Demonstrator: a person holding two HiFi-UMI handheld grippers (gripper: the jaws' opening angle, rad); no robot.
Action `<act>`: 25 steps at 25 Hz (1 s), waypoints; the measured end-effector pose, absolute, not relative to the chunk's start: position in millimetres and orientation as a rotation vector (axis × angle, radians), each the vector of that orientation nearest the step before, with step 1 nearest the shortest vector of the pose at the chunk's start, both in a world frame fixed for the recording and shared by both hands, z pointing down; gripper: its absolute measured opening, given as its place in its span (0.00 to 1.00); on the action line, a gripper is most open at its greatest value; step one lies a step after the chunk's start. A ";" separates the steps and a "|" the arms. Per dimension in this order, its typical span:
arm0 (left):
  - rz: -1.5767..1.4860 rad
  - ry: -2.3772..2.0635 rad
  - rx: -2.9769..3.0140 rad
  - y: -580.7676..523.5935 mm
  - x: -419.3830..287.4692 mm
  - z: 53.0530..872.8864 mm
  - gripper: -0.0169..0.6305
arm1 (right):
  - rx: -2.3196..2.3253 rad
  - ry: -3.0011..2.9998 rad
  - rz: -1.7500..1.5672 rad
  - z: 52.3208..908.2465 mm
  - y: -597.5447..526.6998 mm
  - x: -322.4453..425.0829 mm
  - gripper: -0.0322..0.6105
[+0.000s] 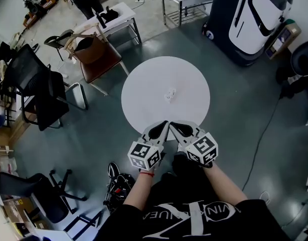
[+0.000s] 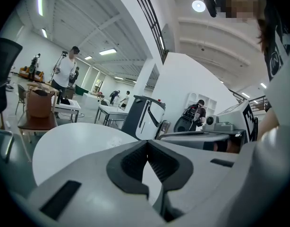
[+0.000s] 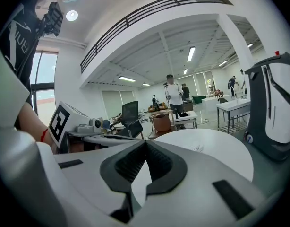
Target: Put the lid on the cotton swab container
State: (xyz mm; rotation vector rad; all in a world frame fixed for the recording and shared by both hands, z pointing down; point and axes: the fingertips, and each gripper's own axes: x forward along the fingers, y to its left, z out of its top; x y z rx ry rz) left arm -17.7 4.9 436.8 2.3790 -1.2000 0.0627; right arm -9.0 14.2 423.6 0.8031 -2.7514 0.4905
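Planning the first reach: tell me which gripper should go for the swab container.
Right gripper, only marginally: it and the left gripper both sit shut and empty at the table edge, the container about midway ahead.

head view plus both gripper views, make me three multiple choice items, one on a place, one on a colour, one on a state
1. Where on the round table does the small clear item lie?
A) near the middle
B) at the far rim
C) at the near rim

2. What colour is the table top?
A) black
B) white
C) brown

3. How do the jaws of the left gripper and the right gripper stand?
A) wide apart
B) together, nothing between them
C) clamped on a lid

Key:
1 A, the head view shows it close to the centre.
2 B, the top is plain white in every view.
3 B, each gripper view shows the pad tips meeting on nothing.
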 end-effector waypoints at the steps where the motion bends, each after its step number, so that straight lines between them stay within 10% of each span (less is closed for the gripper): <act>1: 0.057 -1.215 2.364 -3.6 -17.5 437.7 0.04 | 0.789 -2.755 0.499 424.4 5.3 -8.7 0.05; 25: 0.174 -1.276 2.169 -67.1 -12.8 497.0 0.04 | 0.592 -2.710 0.729 484.4 -63.9 -1.7 0.05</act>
